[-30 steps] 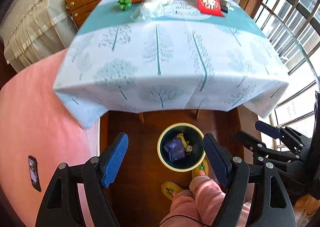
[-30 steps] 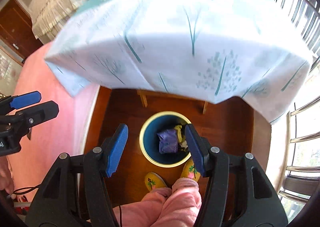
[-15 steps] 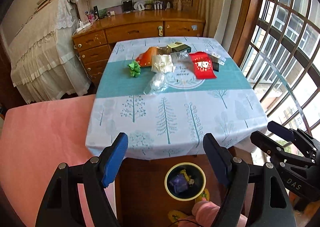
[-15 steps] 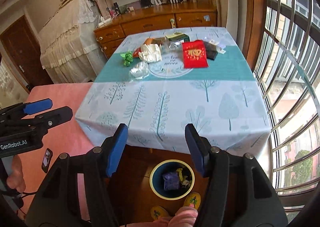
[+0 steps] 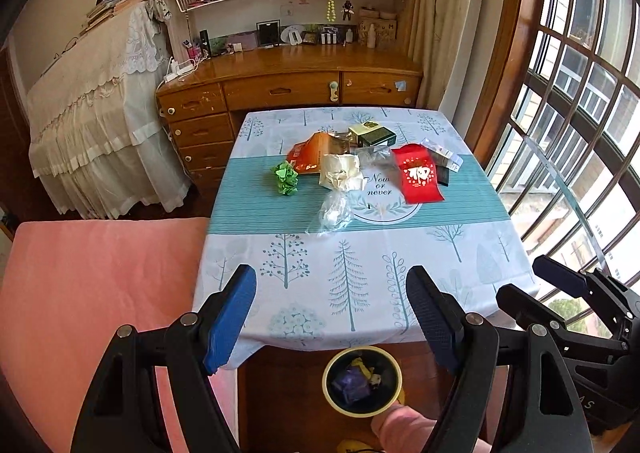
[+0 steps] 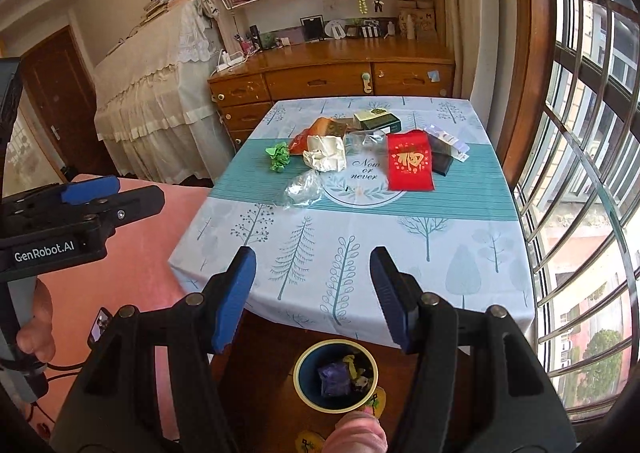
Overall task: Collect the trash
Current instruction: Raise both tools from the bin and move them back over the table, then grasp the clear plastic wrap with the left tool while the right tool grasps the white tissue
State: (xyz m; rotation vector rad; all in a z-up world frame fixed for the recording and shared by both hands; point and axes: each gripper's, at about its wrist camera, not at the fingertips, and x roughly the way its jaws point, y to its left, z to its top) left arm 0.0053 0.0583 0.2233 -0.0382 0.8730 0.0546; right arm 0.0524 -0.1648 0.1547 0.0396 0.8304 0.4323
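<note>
A: Where am I?
B: Between pickups. My left gripper (image 5: 332, 317) and right gripper (image 6: 312, 293) are released, empty; litter sits mid-counter (image 5: 472, 253), from green wad (image 5: 286, 177) to red packet (image 5: 420, 177).
A: Next?
B: Reach forward, then drop it in the bin (image 5: 362, 383) below.

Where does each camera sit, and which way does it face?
Left wrist: on the left gripper, looking down across the table; right gripper at the right edge.
Right wrist: on the right gripper, same direction; left gripper and a hand at the left edge.
Both show the trash on the table, the bin below and pink trouser legs.
</note>
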